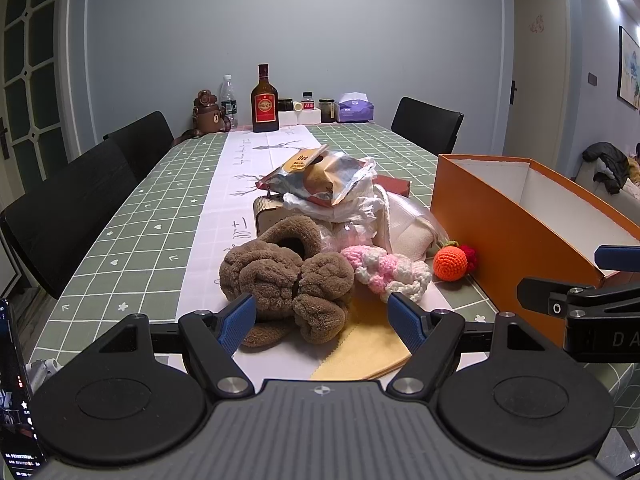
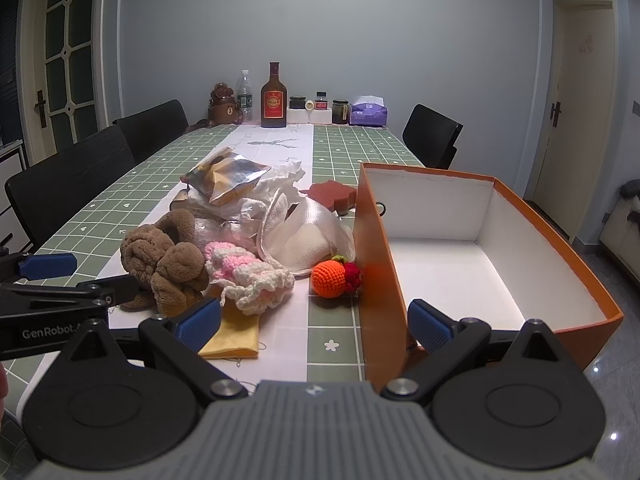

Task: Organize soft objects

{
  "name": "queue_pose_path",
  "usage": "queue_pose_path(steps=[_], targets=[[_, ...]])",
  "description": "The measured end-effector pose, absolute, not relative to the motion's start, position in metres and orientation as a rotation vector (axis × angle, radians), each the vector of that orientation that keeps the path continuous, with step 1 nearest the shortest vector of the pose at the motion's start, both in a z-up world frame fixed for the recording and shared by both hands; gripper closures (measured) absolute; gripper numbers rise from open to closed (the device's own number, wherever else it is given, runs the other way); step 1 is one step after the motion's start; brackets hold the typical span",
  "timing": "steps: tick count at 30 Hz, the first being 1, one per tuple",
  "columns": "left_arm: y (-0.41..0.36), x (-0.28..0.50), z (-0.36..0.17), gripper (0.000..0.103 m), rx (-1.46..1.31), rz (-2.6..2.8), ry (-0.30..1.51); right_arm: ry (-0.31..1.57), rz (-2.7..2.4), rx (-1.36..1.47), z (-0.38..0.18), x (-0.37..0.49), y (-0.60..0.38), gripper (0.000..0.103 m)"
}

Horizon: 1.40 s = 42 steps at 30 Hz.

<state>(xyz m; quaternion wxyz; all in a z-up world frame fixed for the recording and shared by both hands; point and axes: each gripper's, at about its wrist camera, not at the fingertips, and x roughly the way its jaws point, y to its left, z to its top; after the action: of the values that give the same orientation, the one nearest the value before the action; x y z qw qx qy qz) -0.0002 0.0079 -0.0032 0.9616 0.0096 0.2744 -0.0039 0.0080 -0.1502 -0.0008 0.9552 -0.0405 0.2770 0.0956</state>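
left gripper (image 1: 322,322): jaws spread wide, nothing between them, hovering low just in front of the brown fuzzy bundle (image 1: 286,280); you can also spot it from the right wrist cam at the left edge (image 2: 76,274)

right gripper (image 2: 316,326): also wide open and holding nothing, parked over the near left wall of the orange box (image 2: 374,248), one finger on each side of that wall

brown fuzzy bundle: sits on the white runner (image 1: 224,184) at the front of the pile, partly lying on a yellow cloth (image 1: 366,344)

pink and white crochet piece (image 1: 390,270): right next to the brown one, touching it, also over the yellow cloth

orange crochet ball (image 1: 450,264): on the table between the crochet piece and the box, with a small red knitted bit (image 2: 352,276) just beside it, up against the box wall

orange box: open top, white inside, looks empty

rest of the pile: crinkly snack bag (image 1: 320,178) on top of white plastic bags (image 1: 360,204), plus a clear bag with something white folded in it (image 2: 308,236)

table (image 1: 132,216): green checked cloth

back of table: dark bottle with red label (image 1: 264,100), tissue pack (image 1: 354,108), some jars, well apart from the pile
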Motion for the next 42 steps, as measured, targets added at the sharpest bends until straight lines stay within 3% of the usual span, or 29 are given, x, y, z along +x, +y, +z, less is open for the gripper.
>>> queue_pose_path(steps=[42], targets=[[0.0127,0.0014,-0.0062,0.015,-0.015,-0.051,0.553,0.562,0.198,-0.083,-0.0027,0.0105,-0.1482,0.005]])
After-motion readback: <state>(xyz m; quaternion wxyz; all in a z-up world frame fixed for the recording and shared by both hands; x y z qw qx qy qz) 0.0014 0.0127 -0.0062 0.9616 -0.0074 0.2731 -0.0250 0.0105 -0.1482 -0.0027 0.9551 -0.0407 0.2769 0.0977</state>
